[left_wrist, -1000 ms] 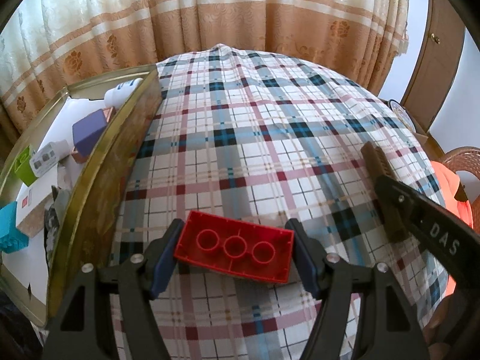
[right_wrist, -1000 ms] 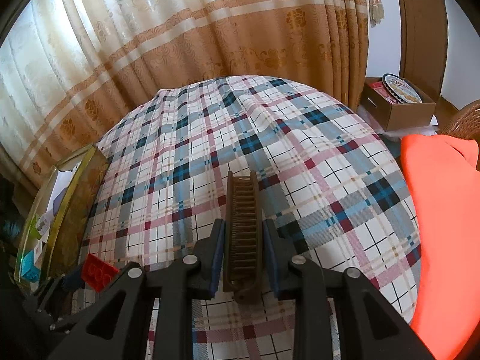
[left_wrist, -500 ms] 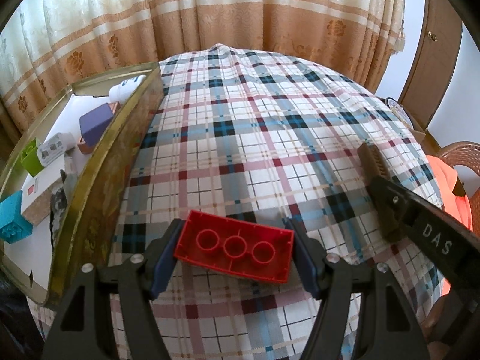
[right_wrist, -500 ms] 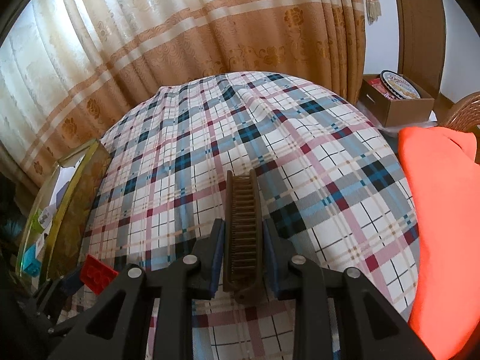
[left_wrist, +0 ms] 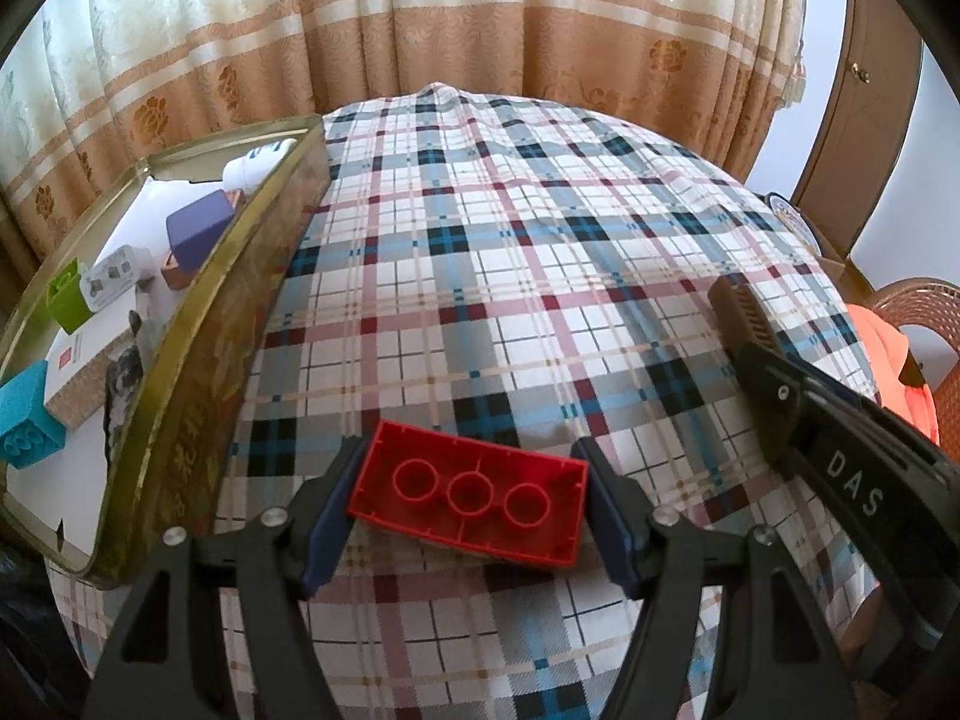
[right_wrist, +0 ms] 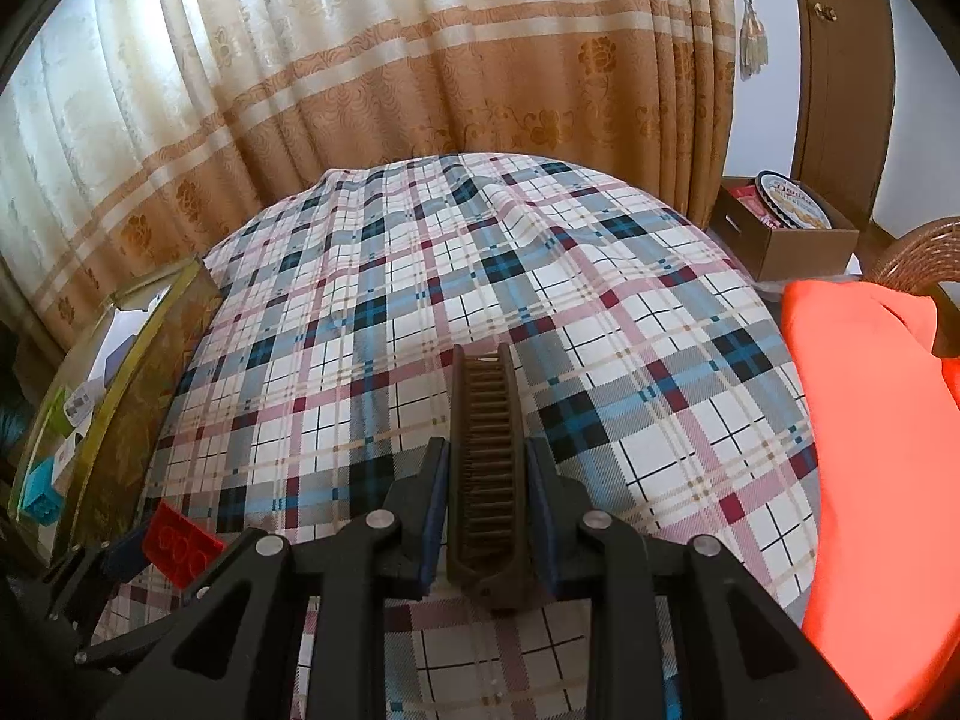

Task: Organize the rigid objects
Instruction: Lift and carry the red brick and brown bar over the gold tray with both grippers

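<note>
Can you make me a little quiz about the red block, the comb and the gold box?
1. True or false: the left gripper holds a red block.
2. What does the right gripper hold? A) a spoon B) a brown comb C) a cup
3. Fill in: the blue block lies inside the gold ____.

Key: 1 true; 2 B; 3 box.

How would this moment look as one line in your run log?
left gripper: shut on red brick | right gripper: shut on brown comb | tray: partly filled
</note>
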Motion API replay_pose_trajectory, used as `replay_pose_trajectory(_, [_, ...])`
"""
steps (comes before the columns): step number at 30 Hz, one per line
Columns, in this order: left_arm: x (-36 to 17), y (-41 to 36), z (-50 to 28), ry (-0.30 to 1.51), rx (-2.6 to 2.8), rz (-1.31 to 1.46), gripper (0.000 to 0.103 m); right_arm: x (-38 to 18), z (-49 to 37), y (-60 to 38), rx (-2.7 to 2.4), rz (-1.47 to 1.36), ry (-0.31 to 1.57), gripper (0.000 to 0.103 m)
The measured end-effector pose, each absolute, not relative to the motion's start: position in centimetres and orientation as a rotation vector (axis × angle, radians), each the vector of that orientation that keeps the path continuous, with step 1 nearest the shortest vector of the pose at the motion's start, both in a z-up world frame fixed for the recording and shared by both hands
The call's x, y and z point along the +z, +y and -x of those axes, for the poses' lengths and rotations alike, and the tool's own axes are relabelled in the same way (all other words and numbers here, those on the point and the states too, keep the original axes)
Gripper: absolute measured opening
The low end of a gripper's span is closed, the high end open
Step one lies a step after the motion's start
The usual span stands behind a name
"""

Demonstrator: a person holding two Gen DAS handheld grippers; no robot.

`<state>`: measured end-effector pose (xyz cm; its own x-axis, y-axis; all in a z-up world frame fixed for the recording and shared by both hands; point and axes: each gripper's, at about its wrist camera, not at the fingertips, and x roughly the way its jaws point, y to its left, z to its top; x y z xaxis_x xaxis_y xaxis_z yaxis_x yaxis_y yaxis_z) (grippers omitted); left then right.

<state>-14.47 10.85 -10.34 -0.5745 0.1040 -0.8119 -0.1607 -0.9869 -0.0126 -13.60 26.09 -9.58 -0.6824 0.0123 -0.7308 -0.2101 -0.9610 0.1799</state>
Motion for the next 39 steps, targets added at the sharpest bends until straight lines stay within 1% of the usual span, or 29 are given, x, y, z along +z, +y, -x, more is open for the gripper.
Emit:
replay_pose_trajectory(12, [-9.3,10.5,14.0,0.052,2.651,1.338,0.069,-9.2,13.4,26.1,2.755,1.172,0.37,0.028])
replay_pose_trajectory(20, [-8.3,10.3,13.6,0.051,2.657,1.294,0.069,-9.0,12.7,25.9,2.762,1.174,0.412,0.028])
replay_pose_trajectory(30, [-6.6,9.2,13.5,0.02,2.679,1.253,0.069,-6.4,12.0,24.7,2.822,1.111,0.411,0.028])
replay_pose_trajectory(39, [-4.1,7.6,13.4,0.039,2.754,1.155,0.069,-4.1,11.9,23.2,2.887,1.056,0.405,0.028])
